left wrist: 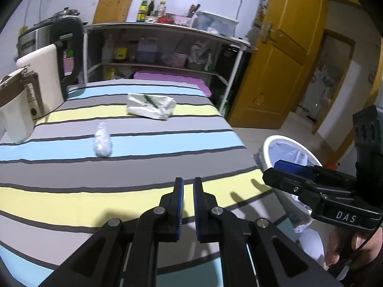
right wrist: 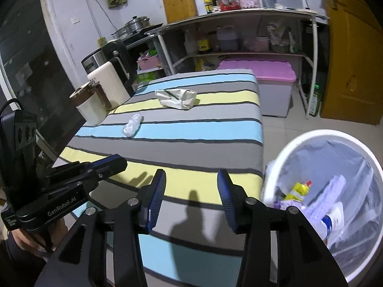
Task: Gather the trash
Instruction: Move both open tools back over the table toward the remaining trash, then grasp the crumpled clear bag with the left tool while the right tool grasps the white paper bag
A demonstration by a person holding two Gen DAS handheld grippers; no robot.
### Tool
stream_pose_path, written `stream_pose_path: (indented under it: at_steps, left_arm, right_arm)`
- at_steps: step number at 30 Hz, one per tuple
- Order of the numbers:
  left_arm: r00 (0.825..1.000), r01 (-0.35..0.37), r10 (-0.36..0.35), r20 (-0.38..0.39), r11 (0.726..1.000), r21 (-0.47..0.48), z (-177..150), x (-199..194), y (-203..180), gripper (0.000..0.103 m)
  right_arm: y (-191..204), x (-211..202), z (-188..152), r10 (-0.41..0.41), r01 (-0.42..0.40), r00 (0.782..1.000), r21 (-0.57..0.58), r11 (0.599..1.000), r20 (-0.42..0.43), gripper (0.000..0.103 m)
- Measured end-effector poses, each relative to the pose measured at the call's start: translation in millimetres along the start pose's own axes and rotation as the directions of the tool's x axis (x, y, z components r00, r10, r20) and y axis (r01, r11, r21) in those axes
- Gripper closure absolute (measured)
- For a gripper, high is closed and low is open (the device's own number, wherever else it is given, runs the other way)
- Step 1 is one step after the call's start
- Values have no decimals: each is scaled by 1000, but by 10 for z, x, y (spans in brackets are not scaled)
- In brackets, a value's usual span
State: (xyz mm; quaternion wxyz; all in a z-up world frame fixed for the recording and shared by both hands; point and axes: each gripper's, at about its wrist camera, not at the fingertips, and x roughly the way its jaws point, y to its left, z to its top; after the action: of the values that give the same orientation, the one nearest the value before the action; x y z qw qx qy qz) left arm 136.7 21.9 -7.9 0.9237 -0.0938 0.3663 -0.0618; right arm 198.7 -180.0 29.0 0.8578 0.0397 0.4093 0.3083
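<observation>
Although several wrappers already lie in the lined white bin (right wrist: 287, 148) on the floor at the bench's near right corner, two pieces of trash remain on the striped cloth of the bench (left wrist: 143, 167).

Item one: a crumpled clear plastic wad (left wrist: 102, 141), near the middle of the cloth on a blue stripe. Judged very light, soft and springy; it should compress under the pads and may skid on the cloth if nudged sideways. Best taken across its narrower width, from above, with the jaws set wider than the wad.

Item two: a crushed white paper carton with green print (left wrist: 150, 106), farther back on the yellow stripe, well apart from the wad. Judged light, semi-stiff and already creased; a pinch across a flattened end or a raised fold should hold.

Left hand-held gripper (left wrist: 188, 184): jaws nearly closed, a narrow slit between the blue pads, nothing in them; it hovers over the near edge of the cloth.

Right hand-held gripper (right wrist: 191, 179): jaws moderately wide, empty, over the near right part of the bench beside the bin.

Neither item is touched. Risk: the wad may pop out of a shallow grip.
</observation>
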Motion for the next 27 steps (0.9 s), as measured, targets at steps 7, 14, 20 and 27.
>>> stream_pose_path:
  at_steps: [7,14,20,27]
  left_arm:
    - [999,-39,39,6,999,-35,62,26,243,94]
    - [998,-60,62,18,996,-65,146,68,439,81]
    - [996,-83,86,23,991,-103,209,122,648,72]
    - [992,-119,122,13,984,-135,333,279,891,62]
  right_arm:
    - [87,174,148,32,-32,999,-27,999,-6,57]
    - [171,355,255,44,-45,999,-77,996,-22,57]
    - [218,493,377,37,-41,999,-106,993,-34,57]
    - [268,715,553,30,-36,999,-152,988,-38,52]
